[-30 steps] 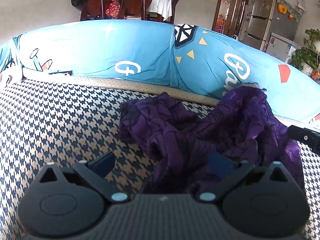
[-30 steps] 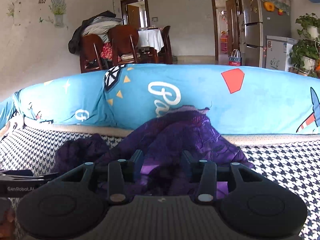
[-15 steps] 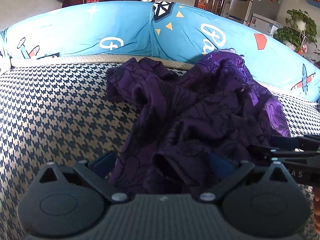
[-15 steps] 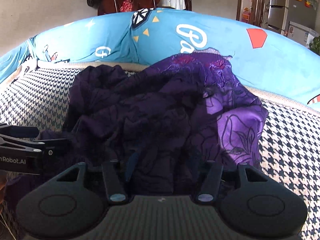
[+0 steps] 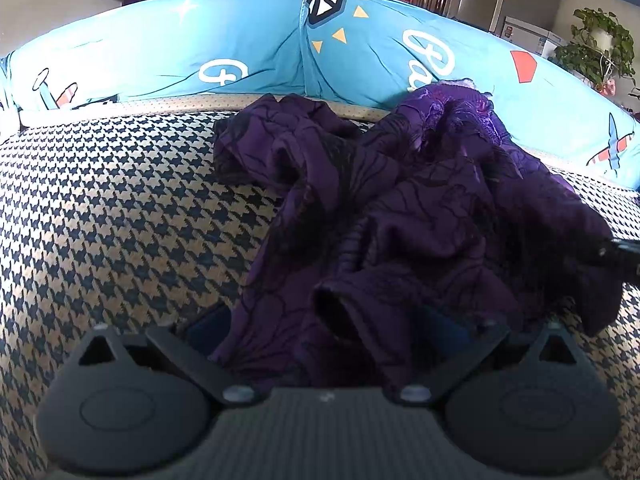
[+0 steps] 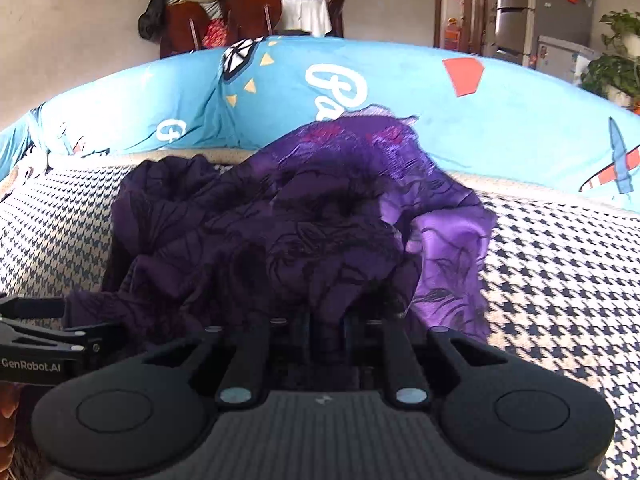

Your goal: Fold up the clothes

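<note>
Purple garment (image 5: 420, 216) crumpled on sofa (image 5: 120, 208); left gripper (image 5: 328, 328) spread wide — right gripper (image 6: 326, 332) closing, pinching cloth

You see a houndstooth cover (image 5: 120, 208) on the seat, navy on beige. A blue cushion (image 5: 240, 52) runs along its far edge, printed with white letters, yellow triangles, a red shape and planes. Behind it you see wooden chairs (image 6: 224, 16) piled with clothes, a table with a white cloth (image 6: 306, 14), an open doorway (image 6: 460, 8), a grey fridge (image 6: 560, 12) and a potted plant (image 5: 596, 56) at far right.
</note>
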Available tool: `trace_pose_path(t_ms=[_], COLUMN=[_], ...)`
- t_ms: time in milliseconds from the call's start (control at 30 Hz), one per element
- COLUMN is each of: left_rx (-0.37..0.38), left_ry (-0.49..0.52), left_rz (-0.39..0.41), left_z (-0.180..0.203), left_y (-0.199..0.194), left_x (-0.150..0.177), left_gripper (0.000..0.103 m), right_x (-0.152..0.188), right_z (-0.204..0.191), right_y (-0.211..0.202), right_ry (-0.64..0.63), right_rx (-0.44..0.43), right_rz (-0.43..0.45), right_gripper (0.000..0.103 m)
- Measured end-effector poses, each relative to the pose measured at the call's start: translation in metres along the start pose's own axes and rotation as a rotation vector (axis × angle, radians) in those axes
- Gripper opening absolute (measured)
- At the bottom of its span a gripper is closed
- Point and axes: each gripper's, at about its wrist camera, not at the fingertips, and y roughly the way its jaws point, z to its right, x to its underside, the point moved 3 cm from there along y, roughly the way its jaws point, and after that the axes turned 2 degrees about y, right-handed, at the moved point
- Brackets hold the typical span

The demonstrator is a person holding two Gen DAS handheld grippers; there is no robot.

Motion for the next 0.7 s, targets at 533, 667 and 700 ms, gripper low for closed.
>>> trace_pose_path(t_ms=[533,667,700], left_rx=[0.026,0.028,0.03], left_ry=[-0.01,0.003,0.004], left_rz=[-0.004,-0.022,-0.025], left_z=[-0.004,-0.003,-0.003], left_y=[-0.016,-0.021,-0.022], left_x=[0.041,0.055,0.058], left_gripper=[0.103,0.103,0.103], right_x=[-0.003,-0.002,-0.002], right_z=[0.102,0.115,0.115], right_y=[-0.096,-0.106,-0.109], right_ry=[0.182,0.238,0.24], right_rx=[0.577,0.635,0.64], right_rz=[0.293,0.315,0.328], right_gripper=[0.016,0.022,0.025])
